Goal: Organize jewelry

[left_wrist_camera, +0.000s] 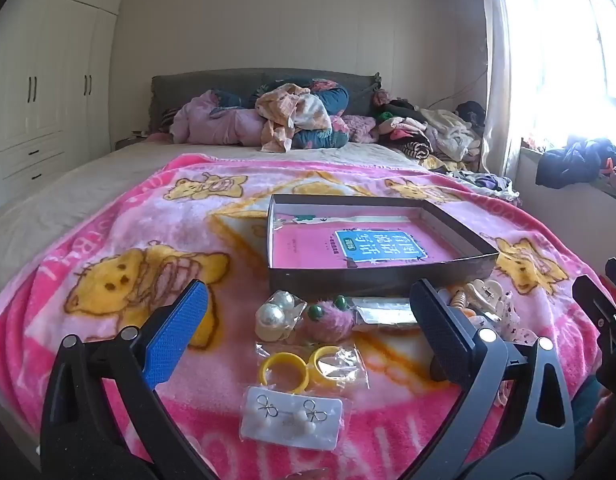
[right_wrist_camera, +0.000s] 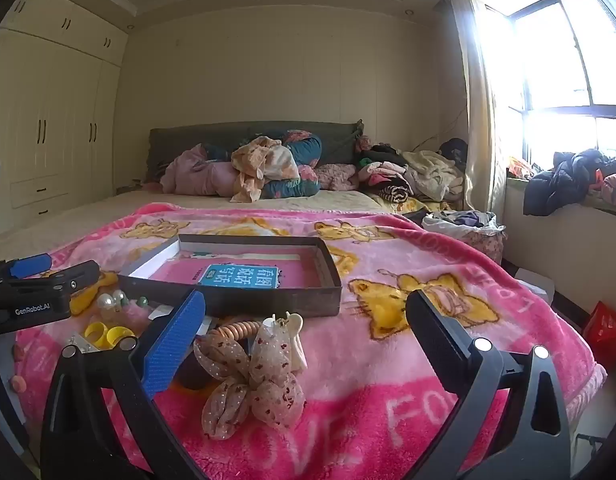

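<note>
A shallow dark box with a pink book inside sits on the pink blanket. In front of it lie bagged pearl earrings, a pink fuzzy piece with green beads, yellow rings, a card of bow earrings and a small clear packet. A beige bow hair clip lies to the right, with a wooden bead ring behind it. My left gripper is open above the jewelry. My right gripper is open above the bow clip.
The pink bear blanket covers the bed's foot. Piles of clothes lie at the headboard and along the window side. White wardrobes stand on the left. A red bag is on the floor at right.
</note>
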`<state>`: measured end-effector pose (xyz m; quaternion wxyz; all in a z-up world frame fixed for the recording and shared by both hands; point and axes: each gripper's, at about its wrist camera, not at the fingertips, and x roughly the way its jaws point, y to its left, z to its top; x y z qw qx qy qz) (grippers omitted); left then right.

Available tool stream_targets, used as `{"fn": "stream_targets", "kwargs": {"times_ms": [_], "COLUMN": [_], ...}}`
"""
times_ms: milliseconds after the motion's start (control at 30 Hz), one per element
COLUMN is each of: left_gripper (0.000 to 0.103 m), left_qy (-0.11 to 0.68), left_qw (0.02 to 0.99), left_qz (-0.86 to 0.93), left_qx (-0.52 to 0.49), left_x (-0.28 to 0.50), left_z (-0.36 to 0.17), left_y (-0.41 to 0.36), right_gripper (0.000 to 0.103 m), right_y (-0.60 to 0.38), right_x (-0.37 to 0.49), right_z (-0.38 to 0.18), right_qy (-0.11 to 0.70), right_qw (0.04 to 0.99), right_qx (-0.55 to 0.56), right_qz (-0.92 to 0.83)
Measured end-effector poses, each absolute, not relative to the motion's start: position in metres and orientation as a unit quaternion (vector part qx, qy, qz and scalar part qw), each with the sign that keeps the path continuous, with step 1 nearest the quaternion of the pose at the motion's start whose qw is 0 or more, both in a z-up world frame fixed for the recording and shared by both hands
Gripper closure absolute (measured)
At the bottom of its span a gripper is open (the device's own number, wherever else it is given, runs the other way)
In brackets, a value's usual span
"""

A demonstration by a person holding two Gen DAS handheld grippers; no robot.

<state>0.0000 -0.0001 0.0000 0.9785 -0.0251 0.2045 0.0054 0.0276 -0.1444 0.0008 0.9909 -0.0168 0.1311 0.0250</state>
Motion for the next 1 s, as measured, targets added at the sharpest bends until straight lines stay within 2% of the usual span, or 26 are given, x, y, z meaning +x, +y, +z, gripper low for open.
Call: {"fn": "stream_targets", "kwargs": {"times_ms": [1000], "left_gripper": [0.011], "left_qy": [0.201], "left_qw": [0.979], "left_qz": [0.004], "left_qx": [-0.023], "left_x": [0.0013], "left_z": [0.0032], "left_y": [0.0015], "right_gripper": [0.005], "right_y": [-0.1389], "right_x": [0.0293], "right_z": [0.0011], "right_qy": [0.132], "right_qw": [0.991], "right_qx": [-0.013], "right_qz": [0.031]}}
